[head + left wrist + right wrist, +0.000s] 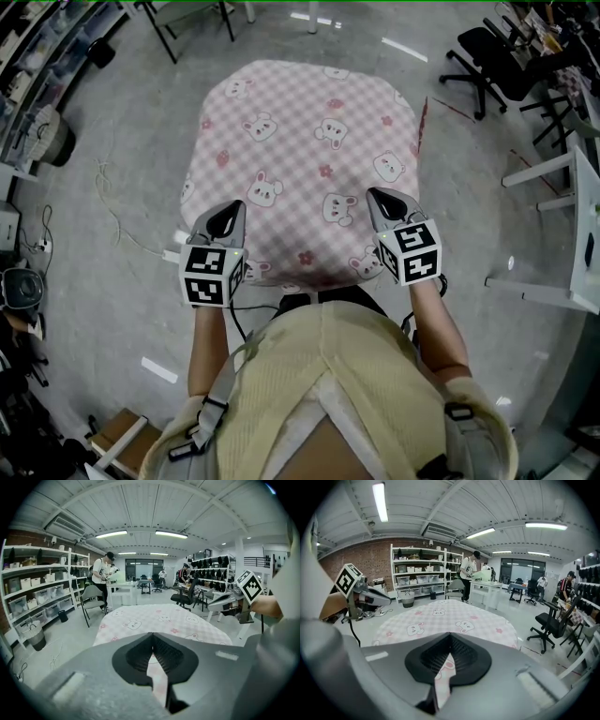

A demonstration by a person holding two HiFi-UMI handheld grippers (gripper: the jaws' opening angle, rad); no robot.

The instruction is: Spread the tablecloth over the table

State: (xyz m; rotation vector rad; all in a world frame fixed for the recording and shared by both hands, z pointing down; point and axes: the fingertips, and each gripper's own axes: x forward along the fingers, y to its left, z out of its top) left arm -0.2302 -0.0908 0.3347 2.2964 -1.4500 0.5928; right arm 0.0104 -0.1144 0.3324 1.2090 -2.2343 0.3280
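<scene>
A pink checked tablecloth [300,141] printed with bears lies over the table in front of me, hanging down over its edges. My left gripper [232,208] sits at the cloth's near left edge, and my right gripper [377,197] at its near right edge. In the left gripper view the left gripper [152,637] has its jaws closed, with a strip of the tablecloth [157,677] pinched between them. The right gripper [450,638] is likewise closed on a fold of the tablecloth [443,679]. The table itself is hidden under the cloth.
Black office chairs [483,61] stand at the far right, and a white table [572,225] stands to the right. Storage shelves [28,56] and a bin [52,136] line the left side. A cable [112,216] runs across the floor. People [103,573] stand far behind the table.
</scene>
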